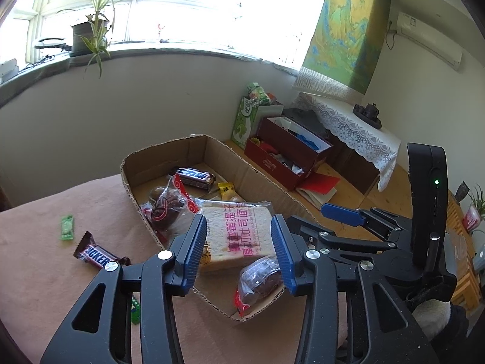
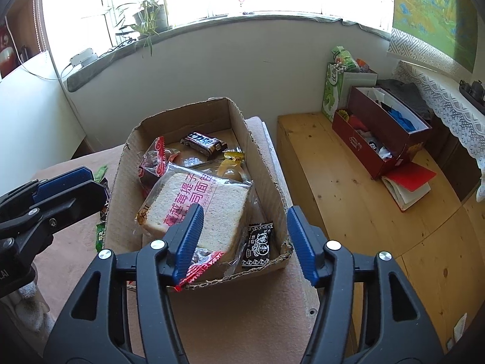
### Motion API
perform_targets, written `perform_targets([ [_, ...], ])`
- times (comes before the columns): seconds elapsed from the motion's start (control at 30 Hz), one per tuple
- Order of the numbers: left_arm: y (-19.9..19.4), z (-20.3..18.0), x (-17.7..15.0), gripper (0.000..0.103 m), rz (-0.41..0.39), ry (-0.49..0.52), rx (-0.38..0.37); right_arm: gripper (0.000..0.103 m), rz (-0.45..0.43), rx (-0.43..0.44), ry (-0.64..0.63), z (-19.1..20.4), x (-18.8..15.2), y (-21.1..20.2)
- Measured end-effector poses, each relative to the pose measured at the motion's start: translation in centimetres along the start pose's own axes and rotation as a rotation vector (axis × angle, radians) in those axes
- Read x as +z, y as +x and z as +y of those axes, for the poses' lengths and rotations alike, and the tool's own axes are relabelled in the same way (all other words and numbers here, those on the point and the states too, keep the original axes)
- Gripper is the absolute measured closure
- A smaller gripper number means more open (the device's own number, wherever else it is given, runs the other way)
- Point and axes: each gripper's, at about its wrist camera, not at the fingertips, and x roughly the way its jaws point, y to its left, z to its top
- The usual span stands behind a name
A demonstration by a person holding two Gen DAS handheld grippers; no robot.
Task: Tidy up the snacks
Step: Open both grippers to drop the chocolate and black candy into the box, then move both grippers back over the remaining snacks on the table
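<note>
Both grippers, left (image 1: 239,253) and right (image 2: 242,242), hung released over soft, crushable wrapped bread (image 2: 197,209), best pinched by its wrapper edge.

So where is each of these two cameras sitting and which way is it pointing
Left wrist: on the left tongs, looking down into the cardboard box from its left; the right tongs show at right.
Right wrist: on the right tongs, facing the box's near end; the left tongs show at left.
Shared: box, bread packet, window wall.
</note>
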Motion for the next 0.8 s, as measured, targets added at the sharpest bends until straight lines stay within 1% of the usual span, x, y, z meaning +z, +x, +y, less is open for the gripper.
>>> perform_targets([
  [0.2, -0.5, 0.3, -0.1, 0.060, -0.007, -0.003, 0.000, 0.037, -0.002, -0.004, -0.001, 0.1, 0.0, -0.3],
  [0.4, -1.5, 1.0, -0.2, 0.060, -0.019, -0.015, -0.002, 0.036, 0.007, -0.008, -0.018, 1.2, -0.1, -0.9],
  [0.43, -1.6, 1.1, -0.2, 0.060, -0.021, -0.017, -0.001, 0.035, 0.009, -0.009, -0.019, 1.4, -0.1, -0.9],
  [0.5, -2.0, 1.5, -0.3, 0.060, -0.023, -0.021, 0.001, 0.019, 0.004, -0.011, -0.020, 1.8, -0.2, -1.2],
  [0.53, -2.1, 1.6, -0.4, 0.060, -0.024, -0.024, 0.003, 0.017, -0.004, -0.012, -0.022, 2.0, -0.3, -1.4],
  [0.57, -2.3, 1.9, -0.4, 0.060, -0.026, -0.027, 0.006, 0.016, -0.007, -0.013, -0.024, 2.3, -0.3, -1.5],
  [0.63, -2.7, 2.4, -0.5, 0.055, -0.028, -0.037, 0.012, 0.016, -0.009, -0.006, -0.026, 2.7, -0.3, -1.8],
  [0.77, -3.2, 3.5, -0.8, 0.054, -0.032, -0.057, 0.020, 0.016, -0.009, 0.005, -0.032, 3.8, -0.3, -2.1],
  [0.8, -3.4, 3.9, -0.9, 0.051, -0.033, -0.061, 0.023, 0.016, -0.010, 0.007, -0.034, 4.2, -0.4, -2.2],
])
